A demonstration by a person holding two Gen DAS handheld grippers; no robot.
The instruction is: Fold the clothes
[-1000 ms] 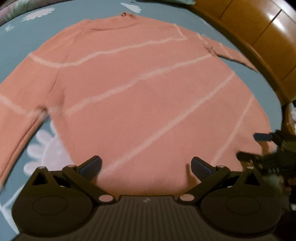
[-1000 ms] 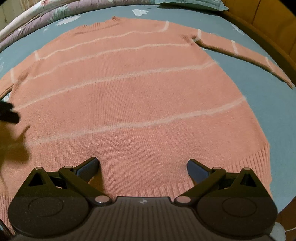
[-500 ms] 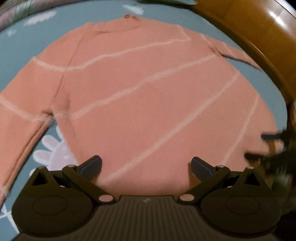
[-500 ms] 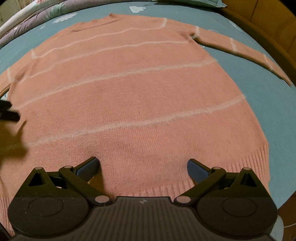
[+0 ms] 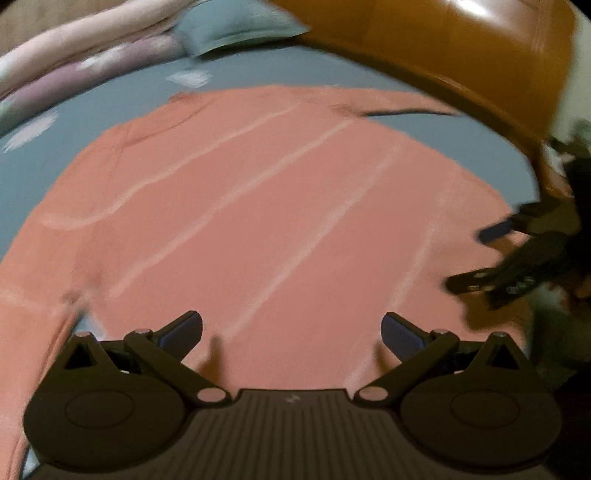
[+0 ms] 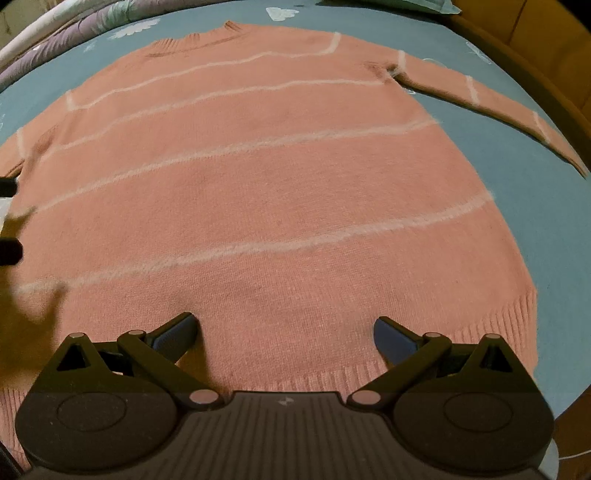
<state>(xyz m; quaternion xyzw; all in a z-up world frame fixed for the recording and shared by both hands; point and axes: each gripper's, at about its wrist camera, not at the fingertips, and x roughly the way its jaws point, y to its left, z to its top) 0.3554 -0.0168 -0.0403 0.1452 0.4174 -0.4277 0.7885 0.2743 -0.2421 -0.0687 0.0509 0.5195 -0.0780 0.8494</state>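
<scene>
Sweater [image 6: 280, 192], salmon with pale stripes, is spread flat on the teal bedsheet [image 6: 535, 192]. Left gripper [image 5: 291, 328] and right gripper [image 6: 284, 328] are held spread apart, empty, above its hem.

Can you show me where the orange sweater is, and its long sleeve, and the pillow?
sweater [image 6: 280, 206], right wrist view, middle of its striped body.
sleeve [image 6: 491, 103], right wrist view, midway along the outstretched arm.
pillow [image 5: 236, 27], left wrist view, its blurred teal face.
</scene>
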